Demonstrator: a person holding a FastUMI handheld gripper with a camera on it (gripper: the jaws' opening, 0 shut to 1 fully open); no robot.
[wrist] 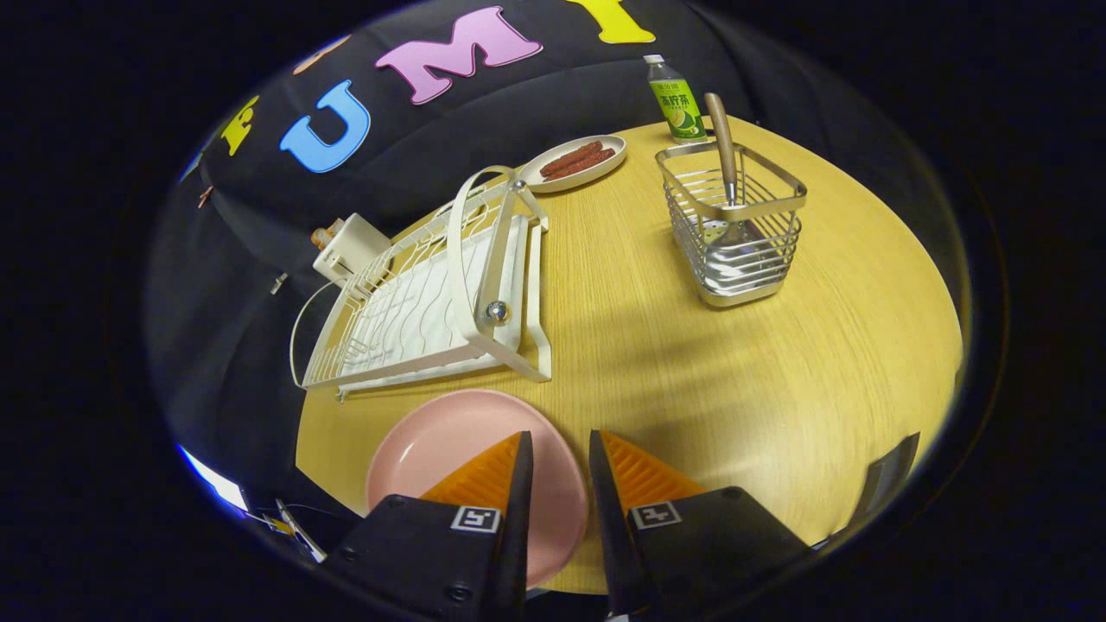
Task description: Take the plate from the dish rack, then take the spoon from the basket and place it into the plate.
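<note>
Gripper [560, 442] fingers stand a little apart, nothing between them but a narrow strip of tabletop and plate rim; they grip nothing. Pink plate [449, 449] lies flat on the round wood-grain table [691, 363], just in front of the dish rack and under/beside one finger, which covers part of its near side, so can't tell whether the finger touches it or hangs above. Plate's lower edge is cut off behind the gripper body. White dish rack [432, 302] sits beyond the plate, no dishes in it; its far end runs past the table edge against the dark cloth wall and is hard to read. A small cream box-like thing [350, 246] at the rack's far corner, w/ something orange on top, can't tell what it is. Wire basket [734, 229] stands well apart from the plate, across the table from the rack; spoon [724, 147] stands upright in it, wooden handle sticking out above the rim, bowl end blurred behind the wires. Beyond the rack, near the table's far edge, an oval dish [577, 162] w/ a few reddish-brown sticks, prob. sausages. Green-label bottle [676, 99] just behind the basket; label print too small to read. Room around is dark.
</note>
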